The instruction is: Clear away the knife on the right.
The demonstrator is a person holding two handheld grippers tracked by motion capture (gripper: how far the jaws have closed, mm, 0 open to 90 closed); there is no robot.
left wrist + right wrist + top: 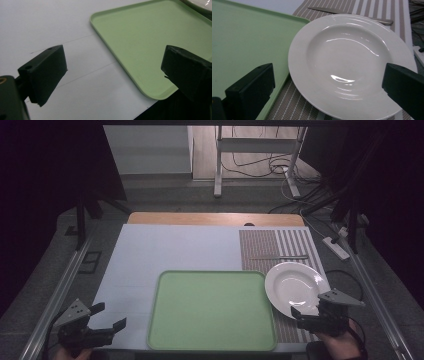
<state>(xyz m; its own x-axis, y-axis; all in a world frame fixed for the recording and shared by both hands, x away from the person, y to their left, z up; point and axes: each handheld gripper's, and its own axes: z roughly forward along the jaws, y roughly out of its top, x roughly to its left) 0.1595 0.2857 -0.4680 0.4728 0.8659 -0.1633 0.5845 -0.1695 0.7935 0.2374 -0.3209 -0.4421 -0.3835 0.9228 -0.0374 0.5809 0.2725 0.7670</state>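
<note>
A pale blue-grey sheet (165, 255) covers most of the table, with a strip of bare wood (215, 218) showing along the far edge at twelve o'clock; a flat, light green plastic tray with rounded corners (212, 312) sits at the near middle, empty; its near rim runs close to the table's front edge. At three o'clock from the tray lies a brown-and-white striped woven placemat (277, 247); on it rests a round white glazed deep plate (295, 287), its left rim just beside the tray's right edge, and whether they touch I cannot tell. Past the plate, toward twelve o'clock, a slim metal piece of cutlery (280, 257) lies across the stripes; in the right gripper view (352, 13) it reads as a knife, though its ends are cut off by the plate and the frame.

The left gripper (107, 316) hovers at about seven o'clock of the tray, over the sheet, jaws spread wide with nothing between them; the hand behind it is mostly cropped by the bottom of the high view. The right gripper (306, 307) sits at the plate's five o'clock, jaws also wide apart and empty; seen along them, one jaw stands over the tray's rim and the other overlaps the plate's near right rim, contact unclear. Beyond the table the floor is dim, with cables (280, 167) and a white stand (257, 150).
</note>
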